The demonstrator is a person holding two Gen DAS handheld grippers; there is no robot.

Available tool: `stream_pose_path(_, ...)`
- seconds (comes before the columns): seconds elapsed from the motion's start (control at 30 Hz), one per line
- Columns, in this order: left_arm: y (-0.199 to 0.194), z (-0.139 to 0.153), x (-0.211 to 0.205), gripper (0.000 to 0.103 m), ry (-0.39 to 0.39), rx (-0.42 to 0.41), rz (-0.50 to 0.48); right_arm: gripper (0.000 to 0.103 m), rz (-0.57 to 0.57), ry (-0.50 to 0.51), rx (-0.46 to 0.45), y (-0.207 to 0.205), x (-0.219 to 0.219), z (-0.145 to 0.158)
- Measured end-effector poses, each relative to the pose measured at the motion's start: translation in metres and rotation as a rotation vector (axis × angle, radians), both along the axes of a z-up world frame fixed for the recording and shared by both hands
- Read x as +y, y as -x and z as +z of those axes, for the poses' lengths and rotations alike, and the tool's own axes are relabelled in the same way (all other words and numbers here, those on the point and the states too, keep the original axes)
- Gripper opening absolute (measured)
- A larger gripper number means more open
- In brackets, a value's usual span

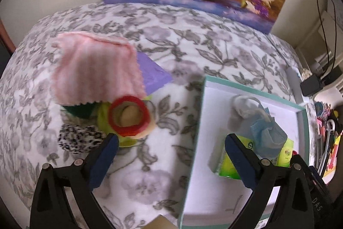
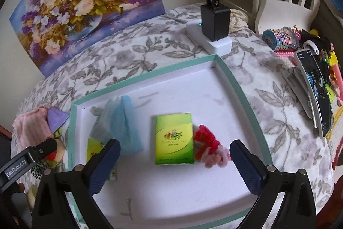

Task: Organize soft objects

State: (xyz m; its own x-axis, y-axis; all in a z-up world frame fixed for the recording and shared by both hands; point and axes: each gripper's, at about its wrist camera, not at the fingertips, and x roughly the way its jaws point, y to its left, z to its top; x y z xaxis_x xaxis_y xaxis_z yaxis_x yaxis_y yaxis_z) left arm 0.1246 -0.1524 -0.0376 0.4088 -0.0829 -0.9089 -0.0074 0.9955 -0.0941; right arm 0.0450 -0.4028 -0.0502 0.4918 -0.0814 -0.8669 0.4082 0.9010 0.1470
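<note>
Both grippers had their jaws spread wide with nothing between them. The left gripper hung over the edge of the teal-rimmed tray, one finger over the flowery tablecloth, the other over the tray. The right gripper pointed straight down into the tray.

Counting what sat inside the tray: two green tissue packs, one flat in the middle and one partly hidden at the left, one blue face mask with a whitish pouch beside it, and one red-and-pink fuzzy thing touching the middle pack's right side.

Left of the tray, still on the cloth, was a pile: one pink striped cloth on top, one purple piece under it, one red tape roll, one leopard-print bundle, plus something dark green and something lime that I couldn't make out.
</note>
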Motion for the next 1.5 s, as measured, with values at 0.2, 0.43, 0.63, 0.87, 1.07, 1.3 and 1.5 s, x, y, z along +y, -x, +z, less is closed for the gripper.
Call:
stream_pose_path(0.2,0.008,0.013,0.024,0.099,-0.021,-0.039,0.062,0.103,0.038,0.003,-0.015,0.001,0.019,0.005)
stream_pose_path(0.43,0.017,0.028,0.062,0.099,-0.036,-0.073,0.154,0.103,0.084,-0.006,-0.027,-0.001,0.045,0.013)
stream_pose_path(0.63,0.026,0.035,0.097,0.099,-0.038,-0.087,0.241,0.103,0.134,-0.022,-0.042,-0.004,0.075,0.021)
stream_pose_path(0.87,0.030,0.037,0.137,0.099,-0.029,-0.109,0.329,0.103,0.226,-0.046,-0.055,-0.010,0.118,0.024)
stream_pose_path(1.07,0.028,0.033,0.150,0.100,-0.019,-0.115,0.334,0.103,0.318,-0.094,-0.048,-0.021,0.154,0.019)
stream_pose_path(1.3,0.023,0.020,0.168,0.100,-0.008,-0.053,0.380,0.103,0.396,-0.117,-0.028,-0.035,0.192,0.005)
stream_pose_path(1.5,0.017,-0.002,0.180,0.100,0.025,0.026,0.430,0.101,0.439,-0.129,-0.034,-0.049,0.205,-0.006)
